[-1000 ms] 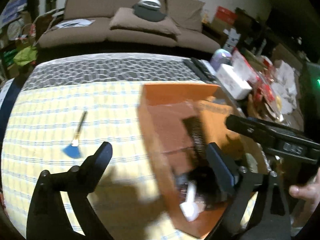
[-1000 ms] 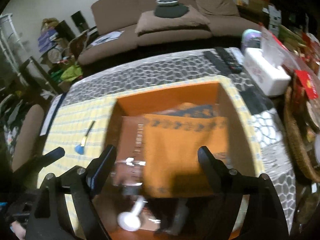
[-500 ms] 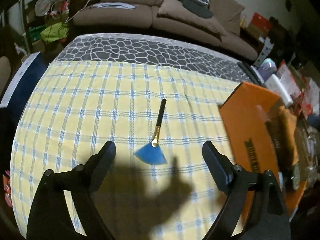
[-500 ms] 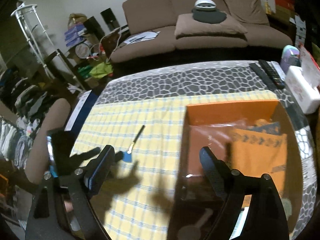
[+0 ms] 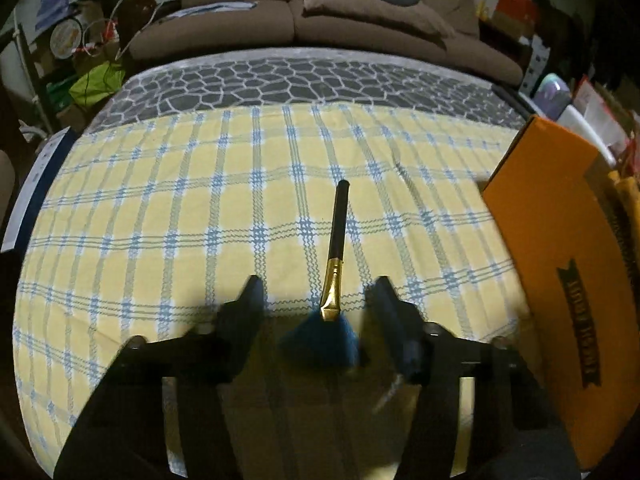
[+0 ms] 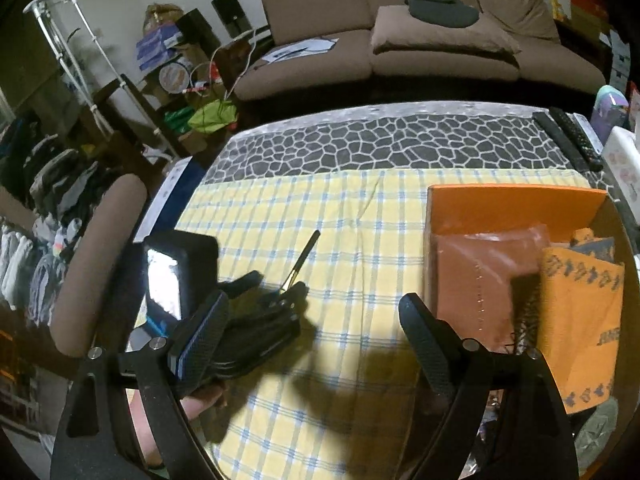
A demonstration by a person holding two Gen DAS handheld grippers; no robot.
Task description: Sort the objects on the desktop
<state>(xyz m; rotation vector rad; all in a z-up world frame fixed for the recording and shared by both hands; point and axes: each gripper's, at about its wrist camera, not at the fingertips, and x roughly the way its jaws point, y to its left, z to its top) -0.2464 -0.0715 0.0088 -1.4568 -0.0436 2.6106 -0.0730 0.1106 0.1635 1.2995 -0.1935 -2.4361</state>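
**Left gripper straddles the brush head, jaws apart**

The left gripper [image 5: 318, 296] hangs low over the yellow checked cloth [image 5: 168, 216] with its jaws spread, one finger on each side of the brush [image 5: 335, 248]. Neither fingertip [image 5: 250, 292] appears to touch it, though the near end is shadowed and blurred, so contact cannot be ruled out. The brush lies flat on the cloth. Its long axis runs almost straight away from the left wrist camera: the blue fan of bristles nearest, between the fingers, then the gold ferrule, then the black handle pointing toward the sofa [image 5: 360, 20]. The orange box [image 5: 560, 216] stands well to its right. The right gripper [image 6: 312, 320] is held wide open above the cloth, empty, beside the box [image 6: 516, 208].
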